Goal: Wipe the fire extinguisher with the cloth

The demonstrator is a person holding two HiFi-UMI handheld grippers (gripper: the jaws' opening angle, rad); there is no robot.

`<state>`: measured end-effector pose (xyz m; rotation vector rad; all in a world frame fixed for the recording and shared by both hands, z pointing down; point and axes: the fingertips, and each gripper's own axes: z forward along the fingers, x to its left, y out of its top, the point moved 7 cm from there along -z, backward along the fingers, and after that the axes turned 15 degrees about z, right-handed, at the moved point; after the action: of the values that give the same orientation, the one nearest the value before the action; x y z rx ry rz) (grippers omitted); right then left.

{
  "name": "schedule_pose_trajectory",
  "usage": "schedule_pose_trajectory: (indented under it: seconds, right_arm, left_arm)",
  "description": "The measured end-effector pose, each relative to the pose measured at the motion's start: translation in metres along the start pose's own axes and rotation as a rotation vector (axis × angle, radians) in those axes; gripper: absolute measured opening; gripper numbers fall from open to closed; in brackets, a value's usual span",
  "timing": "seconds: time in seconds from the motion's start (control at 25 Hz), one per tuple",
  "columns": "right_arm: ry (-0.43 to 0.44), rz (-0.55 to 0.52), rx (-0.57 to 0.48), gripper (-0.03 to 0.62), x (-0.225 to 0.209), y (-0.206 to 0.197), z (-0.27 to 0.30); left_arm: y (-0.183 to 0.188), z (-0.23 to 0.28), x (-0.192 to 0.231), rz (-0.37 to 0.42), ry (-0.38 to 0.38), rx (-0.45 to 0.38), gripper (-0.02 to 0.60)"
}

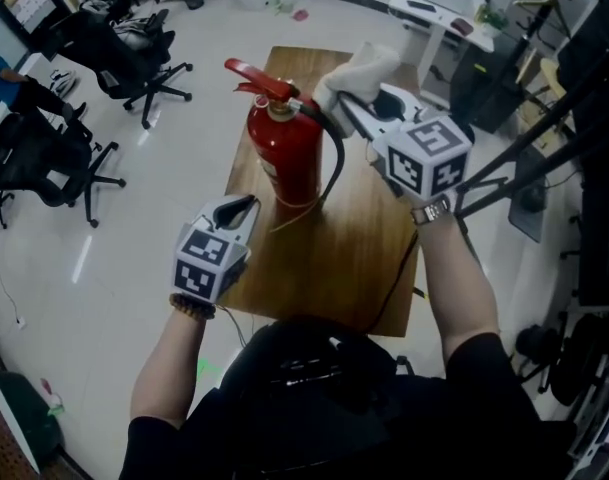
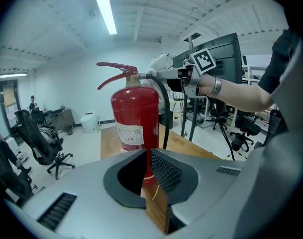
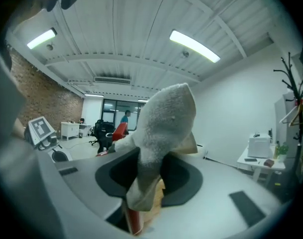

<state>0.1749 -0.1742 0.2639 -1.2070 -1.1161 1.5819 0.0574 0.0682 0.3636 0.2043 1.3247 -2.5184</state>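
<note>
A red fire extinguisher (image 1: 284, 153) stands upright on a wooden table (image 1: 354, 258), its red lever (image 1: 259, 76) on top and a black hose (image 1: 335, 163) hanging down its right side. My right gripper (image 1: 349, 93) is shut on a white cloth (image 1: 356, 70) and holds it against the extinguisher's head, by the valve. In the right gripper view the cloth (image 3: 163, 128) fills the jaws and the red lever (image 3: 119, 131) shows behind it. My left gripper (image 1: 244, 208) is shut and empty, low at the table's left edge, pointing at the extinguisher (image 2: 135, 116) body.
Black office chairs (image 1: 134, 58) stand on the floor at the left. A white desk (image 1: 439, 13) and dark stands (image 1: 544, 138) are at the back right. The table's front half (image 1: 334, 288) lies between my arms.
</note>
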Motion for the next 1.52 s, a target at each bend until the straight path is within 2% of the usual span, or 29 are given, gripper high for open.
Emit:
schedule_pose_trajectory:
  seconds: [0.28, 0.76, 1.52]
  right_arm:
    - [0.092, -0.020, 0.018, 0.141, 0.009, -0.007, 0.022]
    - [0.087, 0.017, 0.081, 0.137, -0.017, -0.039, 0.032]
    - [0.115, 0.190, 0.287, 0.137, -0.061, -0.155, 0.067]
  left_arm:
    - [-0.007, 0.001, -0.007, -0.031, 0.038, 0.036, 0.012]
    - [-0.007, 0.010, -0.018, -0.041, 0.048, 0.091, 0.012]
    - [-0.011, 0.038, -0.027, -0.048, 0.026, 0.169, 0.012]
